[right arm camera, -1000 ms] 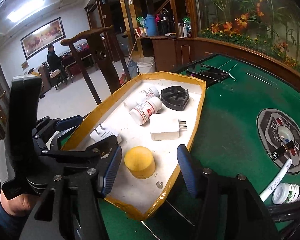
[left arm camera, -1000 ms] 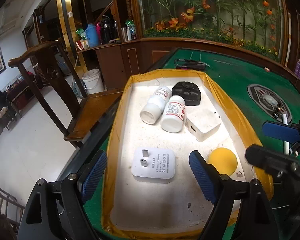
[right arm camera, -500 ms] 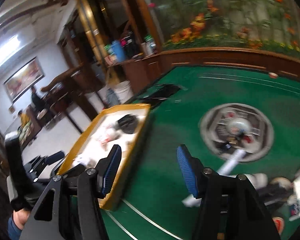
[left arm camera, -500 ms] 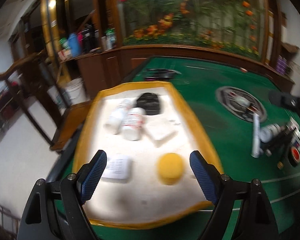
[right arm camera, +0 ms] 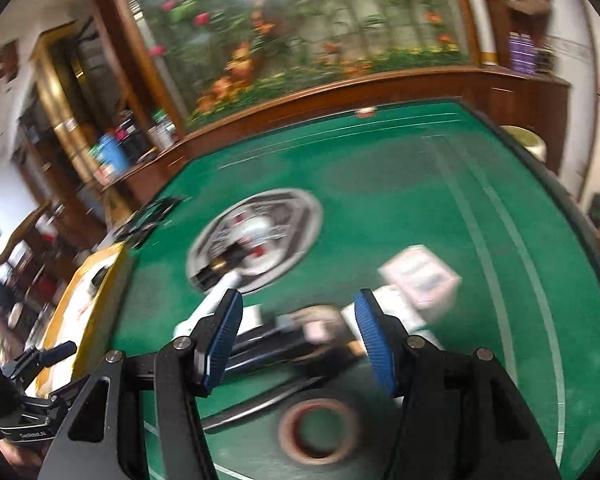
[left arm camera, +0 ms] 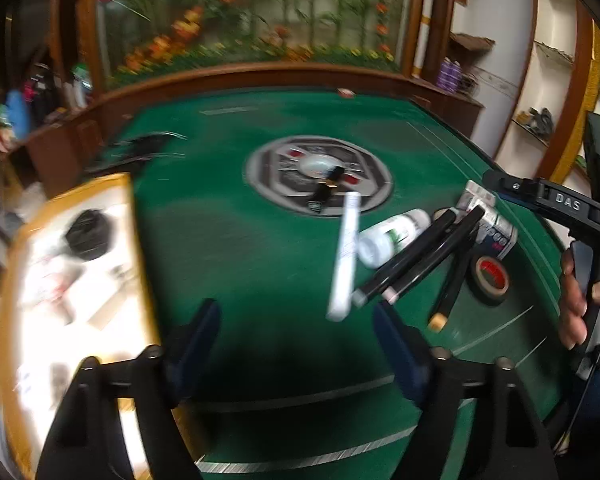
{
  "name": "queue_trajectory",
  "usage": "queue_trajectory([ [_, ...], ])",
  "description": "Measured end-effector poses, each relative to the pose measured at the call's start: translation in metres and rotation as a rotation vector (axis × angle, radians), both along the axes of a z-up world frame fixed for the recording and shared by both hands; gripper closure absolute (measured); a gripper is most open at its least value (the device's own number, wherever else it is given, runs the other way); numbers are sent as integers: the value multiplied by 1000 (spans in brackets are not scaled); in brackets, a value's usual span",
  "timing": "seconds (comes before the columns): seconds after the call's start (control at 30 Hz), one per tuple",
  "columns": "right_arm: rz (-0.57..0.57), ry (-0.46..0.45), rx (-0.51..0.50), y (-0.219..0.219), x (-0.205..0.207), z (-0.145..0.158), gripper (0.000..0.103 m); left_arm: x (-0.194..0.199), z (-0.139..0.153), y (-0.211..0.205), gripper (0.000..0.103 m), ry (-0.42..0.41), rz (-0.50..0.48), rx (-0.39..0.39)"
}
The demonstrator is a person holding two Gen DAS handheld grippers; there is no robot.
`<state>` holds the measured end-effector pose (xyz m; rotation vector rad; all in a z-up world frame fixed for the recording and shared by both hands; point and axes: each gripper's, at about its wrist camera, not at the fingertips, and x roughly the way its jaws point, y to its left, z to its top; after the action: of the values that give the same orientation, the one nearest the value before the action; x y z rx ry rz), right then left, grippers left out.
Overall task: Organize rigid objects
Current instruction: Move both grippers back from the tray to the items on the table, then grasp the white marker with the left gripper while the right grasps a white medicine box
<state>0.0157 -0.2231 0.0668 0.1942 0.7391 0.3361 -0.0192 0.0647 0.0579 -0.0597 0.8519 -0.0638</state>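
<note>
A loose pile lies on the green table: a white tube (left arm camera: 345, 256), a white bottle (left arm camera: 392, 236), black pens (left arm camera: 420, 256), a black tape roll (left arm camera: 490, 280) and a small box (left arm camera: 486, 216). My left gripper (left arm camera: 296, 344) is open and empty over bare felt, left of the pile. My right gripper (right arm camera: 298, 340) is open and empty just above the pile; the tape roll (right arm camera: 318, 428) lies below it, the box (right arm camera: 420, 276) beyond the right finger. The yellow-rimmed tray (left arm camera: 140, 248) with a black lid (left arm camera: 88, 234) and white items sits at far left, blurred.
A round grey centre panel (left arm camera: 318, 176) sits mid-table, also in the right wrist view (right arm camera: 256, 236). A wooden rail (right arm camera: 340, 92) edges the table's far side. The tray's rim (right arm camera: 100, 280) shows at left. The other hand-held gripper (left arm camera: 560, 204) appears at the right.
Both grippers have swung right, away from the tray toward the pile of pens, bottle and tape. Both stayed open and empty.
</note>
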Motion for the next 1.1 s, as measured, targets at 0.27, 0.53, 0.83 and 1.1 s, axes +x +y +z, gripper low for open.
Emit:
queue_trajectory([
  [0.27,-144,38,93,-44,17,-2,46,68,-32,-19,56,155,-68,-16],
  [0.53,-149,42,124,-50,16,-1,46,100,-40,-32,60,185,-95,50],
  [0.83,-140,81,18,-52,24,-7,46,68,-42,-26,89,121,-43,56],
  [1.1,-2,102,-235,-26,16,-25,46,39,-44,-18,89,113,-19,12],
])
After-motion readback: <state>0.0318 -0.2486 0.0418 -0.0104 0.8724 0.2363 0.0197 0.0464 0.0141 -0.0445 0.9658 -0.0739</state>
